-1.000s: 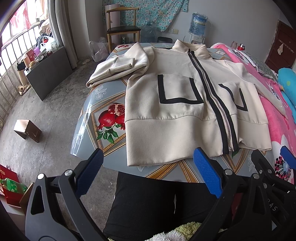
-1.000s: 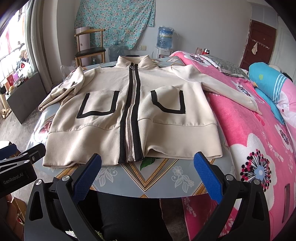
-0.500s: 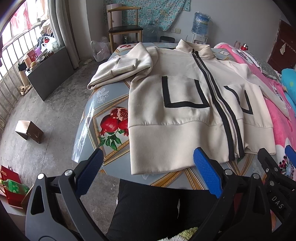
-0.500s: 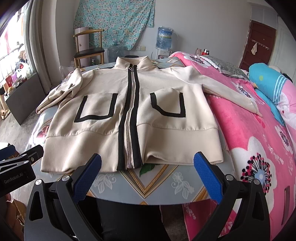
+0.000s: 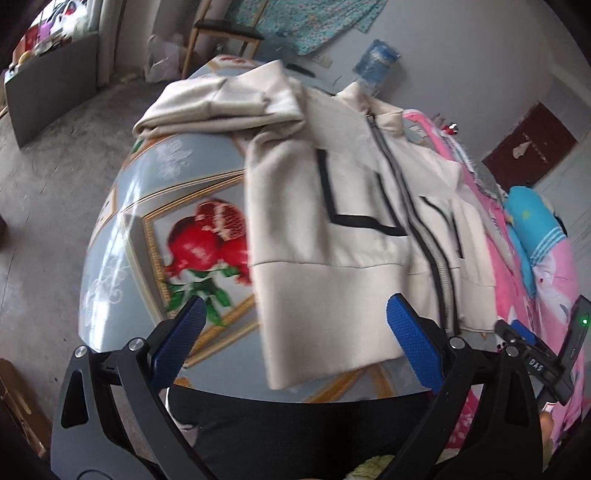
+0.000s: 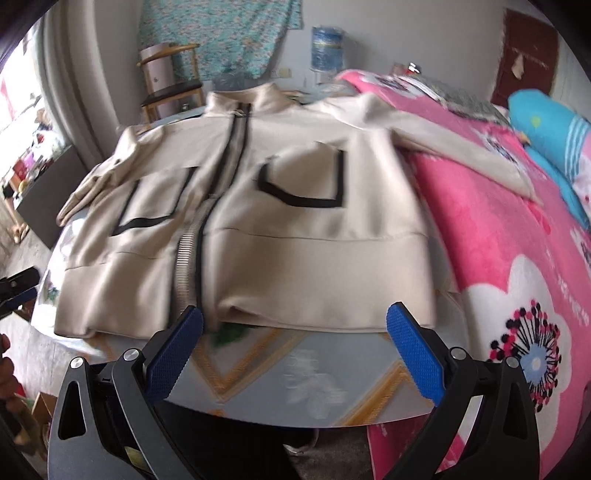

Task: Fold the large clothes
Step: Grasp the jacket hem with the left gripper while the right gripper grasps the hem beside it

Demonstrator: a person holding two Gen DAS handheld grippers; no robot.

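Glossy round table point(image 5: 122, 236), soft cream jacket point(image 6: 295, 221) spread flat, grippers agape

Bedroom surroundings around the desk

A wooden chair point(image 6: 171, 83) and a water bottle point(image 6: 325, 47) are seen against the far wall, under a hung floral cloth point(image 6: 221, 33). A pink flowered blanket point(image 6: 491, 236) is spread on the bed just beside the desk point(image 5: 147, 206), which is printed with pomegranates.
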